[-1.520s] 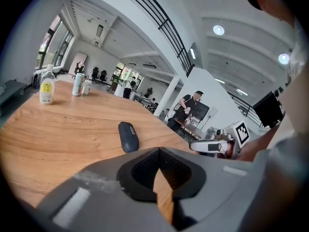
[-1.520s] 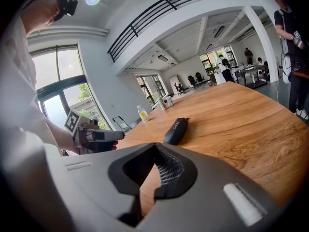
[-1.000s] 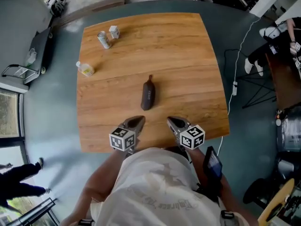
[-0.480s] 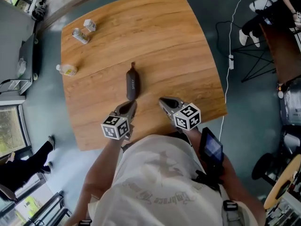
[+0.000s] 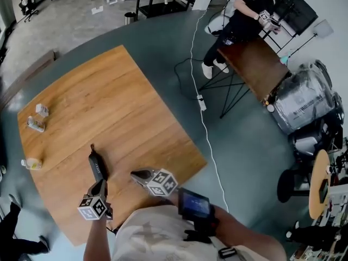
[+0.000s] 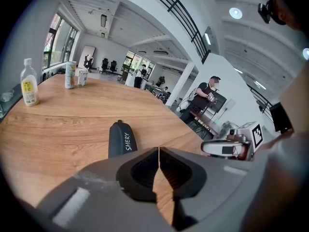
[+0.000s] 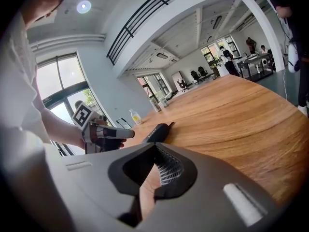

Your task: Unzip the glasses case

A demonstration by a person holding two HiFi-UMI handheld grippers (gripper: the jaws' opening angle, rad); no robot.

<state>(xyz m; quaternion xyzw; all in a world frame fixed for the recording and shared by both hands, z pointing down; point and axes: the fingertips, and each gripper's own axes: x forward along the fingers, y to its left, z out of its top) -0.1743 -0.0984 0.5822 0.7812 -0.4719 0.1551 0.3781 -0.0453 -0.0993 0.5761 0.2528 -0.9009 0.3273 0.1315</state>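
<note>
At the table's left edge: bottle (image 5: 31,163), can (image 5: 35,124) and carton (image 5: 42,110); upright; well apart from the glasses case
Glasses case (image 5: 97,166): dark; lying flat on the wooden table (image 5: 109,102), near its front edge
Left gripper (image 5: 100,182): jaws pressed together, nothing between; tips just at the glasses case's near end
Right gripper (image 5: 133,174): jaws pressed together, empty; over the table, right of the glasses case, apart from it

The dark, oblong glasses case (image 5: 98,166) with white lettering lies flat and closed on the wooden counter (image 5: 109,107), near its edge.
</note>
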